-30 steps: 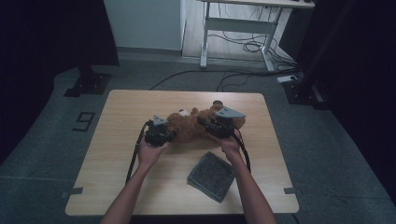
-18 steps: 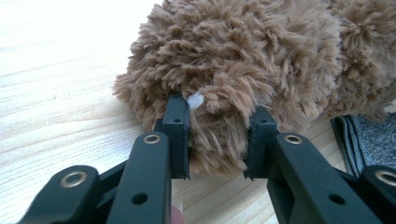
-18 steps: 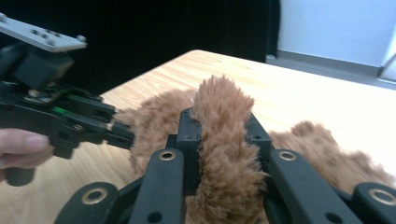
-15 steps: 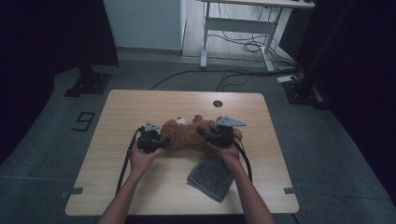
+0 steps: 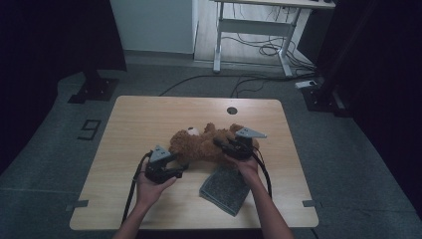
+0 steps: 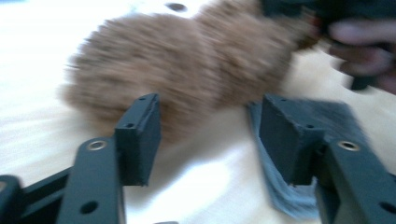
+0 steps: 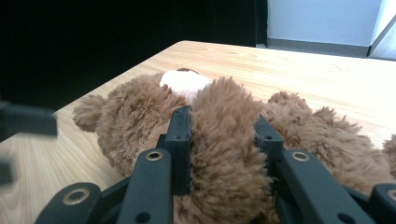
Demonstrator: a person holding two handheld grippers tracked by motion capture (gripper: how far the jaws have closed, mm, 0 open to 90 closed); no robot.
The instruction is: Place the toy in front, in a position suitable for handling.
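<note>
High view: a brown plush teddy bear [image 5: 206, 144] lies across the light wooden table [image 5: 139, 117], long axis left to right, touching a grey folded cloth [image 5: 225, 188].

Left gripper view, blurred: the left hand-held gripper [image 6: 210, 135] has just been opening, probably released; the bear lies just ahead.

Right gripper view: the right hand-held gripper [image 7: 223, 140] is clenched on the bear's fur, nearer.

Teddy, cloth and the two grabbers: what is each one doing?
Teddy: lying down on the table.
Cloth: folded, flat beside the teddy.
Left gripper: jaws just opened, open, nothing between them.
Right gripper: squeezing the teddy's fur.
</note>
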